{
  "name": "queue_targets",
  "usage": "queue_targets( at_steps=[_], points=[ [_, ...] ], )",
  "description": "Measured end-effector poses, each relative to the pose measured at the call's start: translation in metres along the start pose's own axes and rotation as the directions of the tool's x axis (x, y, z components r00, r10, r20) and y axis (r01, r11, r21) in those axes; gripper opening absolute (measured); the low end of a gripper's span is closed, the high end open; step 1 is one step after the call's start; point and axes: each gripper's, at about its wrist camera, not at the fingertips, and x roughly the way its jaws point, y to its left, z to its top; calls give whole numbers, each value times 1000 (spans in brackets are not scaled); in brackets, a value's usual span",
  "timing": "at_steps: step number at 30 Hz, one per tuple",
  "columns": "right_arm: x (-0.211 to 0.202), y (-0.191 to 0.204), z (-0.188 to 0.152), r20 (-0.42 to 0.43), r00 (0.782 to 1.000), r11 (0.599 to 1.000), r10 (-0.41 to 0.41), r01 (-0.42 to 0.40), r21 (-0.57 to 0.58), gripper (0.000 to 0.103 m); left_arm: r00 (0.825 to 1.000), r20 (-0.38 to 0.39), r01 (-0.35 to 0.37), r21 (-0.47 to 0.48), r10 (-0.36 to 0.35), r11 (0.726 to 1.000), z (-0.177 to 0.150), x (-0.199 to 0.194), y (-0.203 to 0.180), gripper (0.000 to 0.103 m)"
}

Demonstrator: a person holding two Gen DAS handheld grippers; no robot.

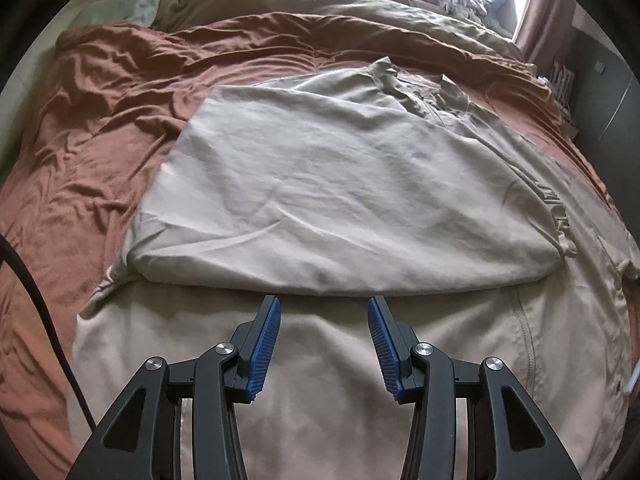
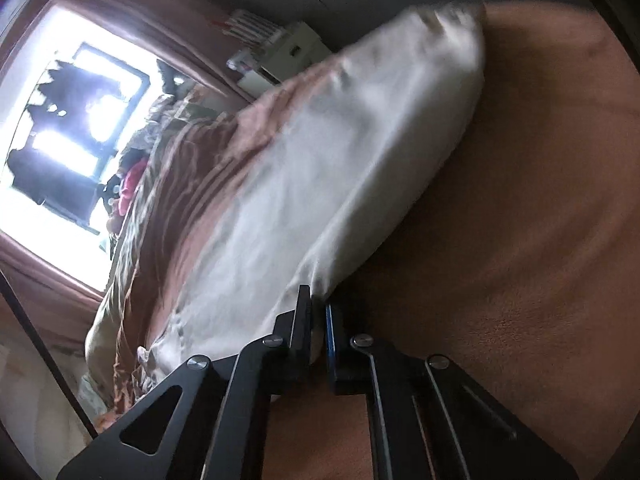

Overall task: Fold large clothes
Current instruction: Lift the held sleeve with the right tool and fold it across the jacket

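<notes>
My left gripper (image 1: 324, 306) hangs with its blue pads spread and nothing between them, just above the beige garment (image 1: 340, 184); my right gripper (image 2: 318, 300) is pinched onto that garment's edge. The garment lies spread on the rust-brown bedsheet (image 1: 100, 128), one panel already folded over the lower layer; further folds look still to come, and beyond lies the tan duvet (image 1: 320, 4).

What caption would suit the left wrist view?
Open left gripper poised above a partly folded beige garment on a rust-brown bedsheet.
</notes>
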Motion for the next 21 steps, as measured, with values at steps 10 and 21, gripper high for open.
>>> queue_targets(
  at_steps=[10, 21],
  points=[
    [-81, 89, -38, 94, 981, 972, 172, -154, -176, 2, 998, 21, 60, -15, -60, 998, -3, -7, -3, 48],
    [-95, 163, -122, -75, 967, 886, 242, -252, -388, 2, 992, 48, 118, -48, -116, 992, 0, -17, -4, 48]
  ],
)
